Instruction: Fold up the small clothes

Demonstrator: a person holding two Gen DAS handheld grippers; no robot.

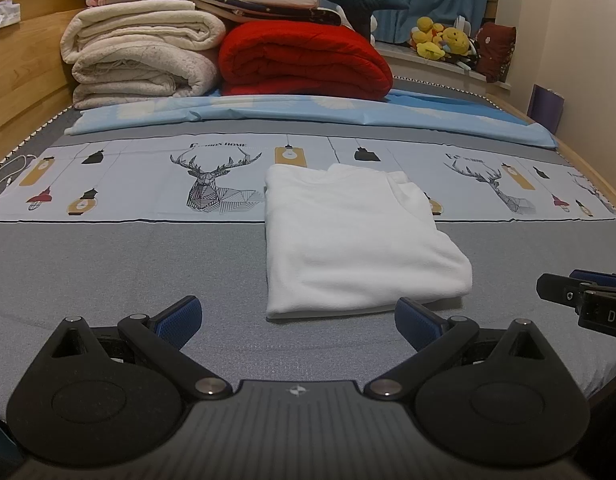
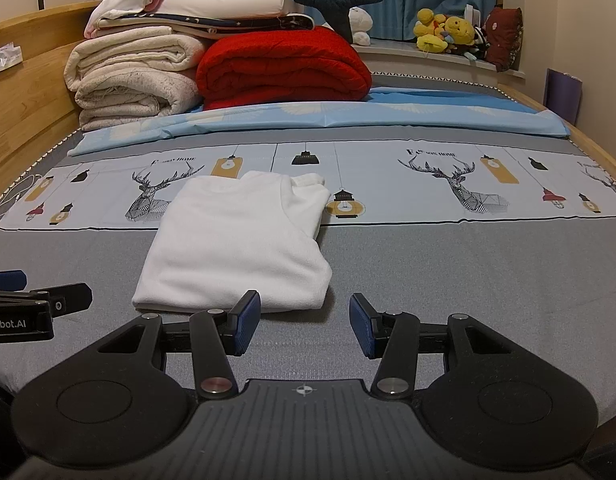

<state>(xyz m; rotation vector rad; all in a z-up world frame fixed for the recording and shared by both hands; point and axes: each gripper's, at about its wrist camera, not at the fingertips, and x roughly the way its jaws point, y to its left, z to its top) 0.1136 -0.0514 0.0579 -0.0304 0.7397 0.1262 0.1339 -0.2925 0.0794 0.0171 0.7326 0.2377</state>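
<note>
One white garment (image 1: 348, 236) lies on the bed (image 1: 128, 264), already folded to a compact rectangle — collar end at 12 o'clock, near hem just ahead of both tools. The left gripper (image 1: 298, 316) stands wide, empty; the right gripper (image 2: 304, 324) likewise wide, holding nothing. Judged: a fold is complete; next calls for a final half-fold or setting aside, gripping the near hem corners. Whether sleeves are tucked beneath is unclear. Count — one garment, two grippers.

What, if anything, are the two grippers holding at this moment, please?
Nothing is held. The left gripper and right gripper are both open, hovering just short of the folded white garment on the bed.
</note>
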